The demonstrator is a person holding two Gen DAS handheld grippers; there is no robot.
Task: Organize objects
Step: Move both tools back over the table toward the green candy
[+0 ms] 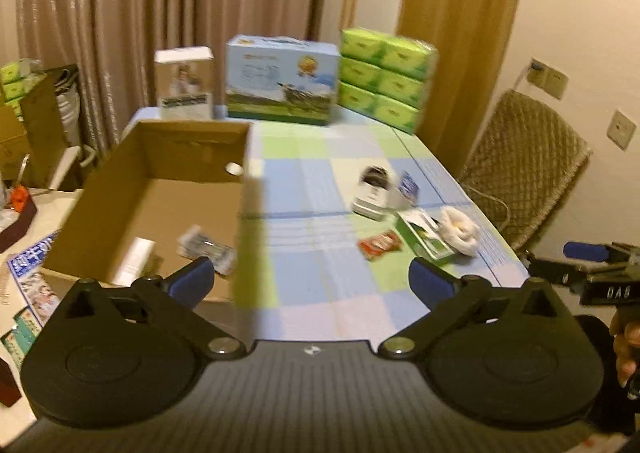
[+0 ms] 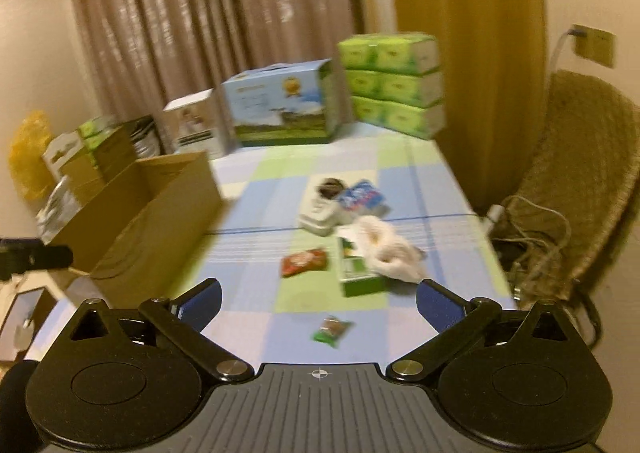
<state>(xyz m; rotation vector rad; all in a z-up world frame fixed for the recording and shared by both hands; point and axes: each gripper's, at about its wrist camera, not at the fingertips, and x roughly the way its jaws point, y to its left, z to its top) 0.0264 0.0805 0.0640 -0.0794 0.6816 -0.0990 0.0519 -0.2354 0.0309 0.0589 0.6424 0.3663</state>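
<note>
I have my left gripper (image 1: 310,279) tipped downward over the table's (image 1: 320,189) near edge, jaws spread wide and empty, by the cardboard box (image 1: 152,189) at the left edge. My right gripper (image 2: 318,301) is angled down likewise, released, above the green packet (image 2: 331,330); the red packet (image 2: 304,261) lies mid-table.

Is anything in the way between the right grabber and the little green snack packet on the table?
No. The right gripper is open and empty, and the green snack packet lies alone on bare tablecloth just ahead of it. The red packet lies farther back.
</note>
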